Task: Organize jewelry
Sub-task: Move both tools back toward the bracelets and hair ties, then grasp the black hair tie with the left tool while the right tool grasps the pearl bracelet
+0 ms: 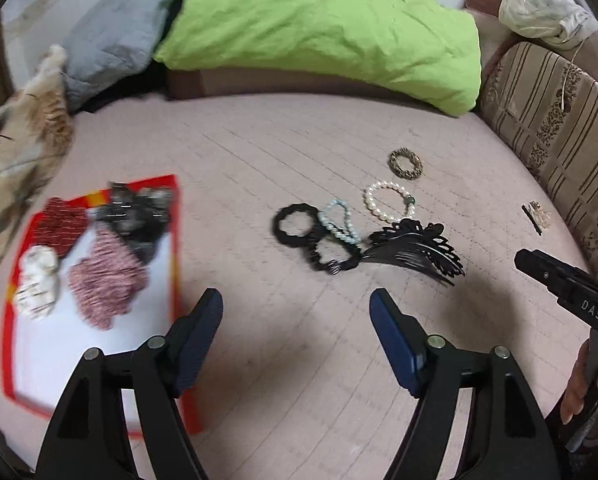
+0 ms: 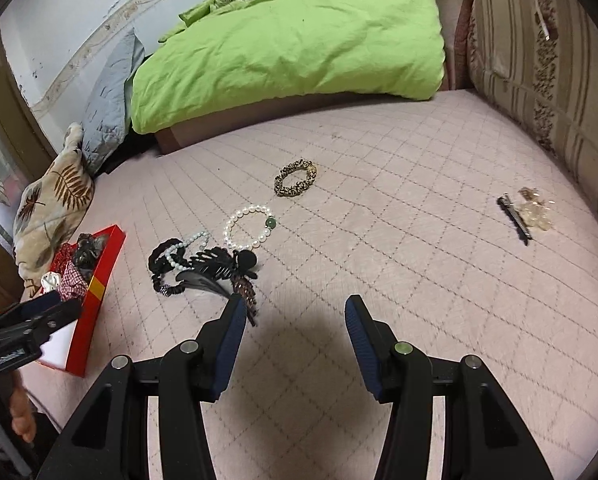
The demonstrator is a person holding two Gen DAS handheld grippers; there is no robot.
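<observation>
Right gripper (image 2: 295,322) hovering with jaws apart and empty, nearer than the parted, empty left gripper (image 1: 297,320) to the black plastic decorative hair comb (image 2: 213,268) lying just ahead-left, teeth toward it.

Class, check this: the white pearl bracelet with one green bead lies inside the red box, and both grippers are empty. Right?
Not quite. The pearl bracelet lies on the pink quilted bedcover, outside the red box, as the right wrist view shows. The left gripper and right gripper are indeed empty.
</observation>
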